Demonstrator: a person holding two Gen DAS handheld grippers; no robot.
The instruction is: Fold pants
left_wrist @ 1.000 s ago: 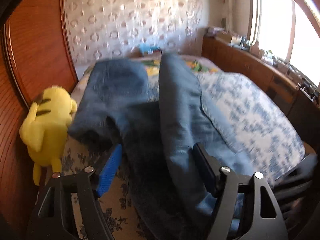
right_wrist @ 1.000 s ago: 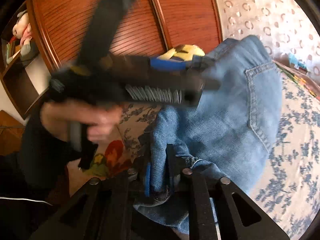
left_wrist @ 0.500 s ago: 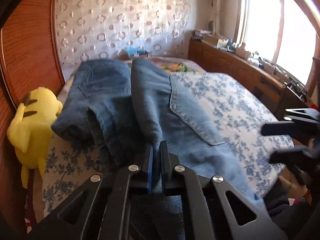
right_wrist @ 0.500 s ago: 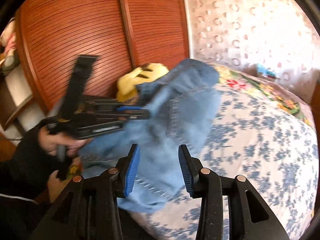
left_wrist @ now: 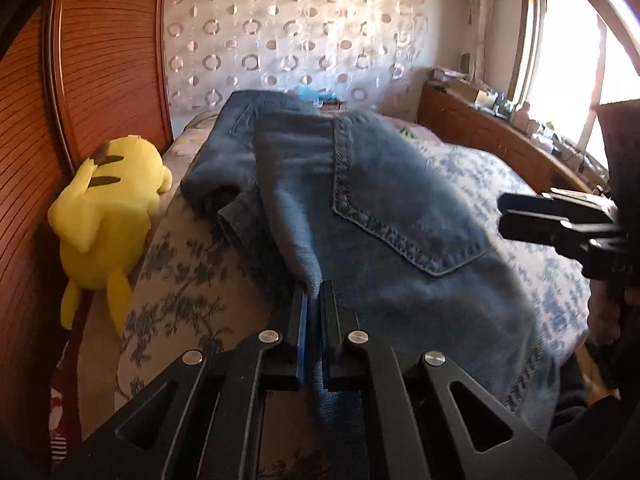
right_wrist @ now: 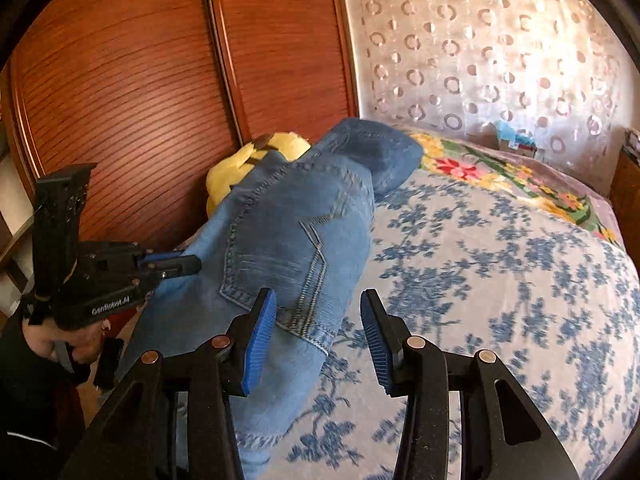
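Note:
Blue denim pants [left_wrist: 360, 208] lie on the bed, folded lengthwise with a back pocket facing up; they also show in the right wrist view [right_wrist: 288, 236]. My left gripper [left_wrist: 314, 300] is shut on a fold of the pants near their edge; it also shows from the side in the right wrist view [right_wrist: 188, 265]. My right gripper [right_wrist: 318, 316] is open and empty, just above the waistband end of the pants. It appears at the right edge of the left wrist view [left_wrist: 506, 216].
The bed has a blue floral cover [right_wrist: 500, 280]. A yellow plush toy [left_wrist: 104, 208] sits at the bed's left side against a wooden wardrobe [right_wrist: 140, 100]. A wooden sideboard [left_wrist: 500, 140] runs under the window.
My right gripper let go of the pants, opened and drew back. My left gripper closed on a fold of the pants and the denim was pulled over and flattened on the bed.

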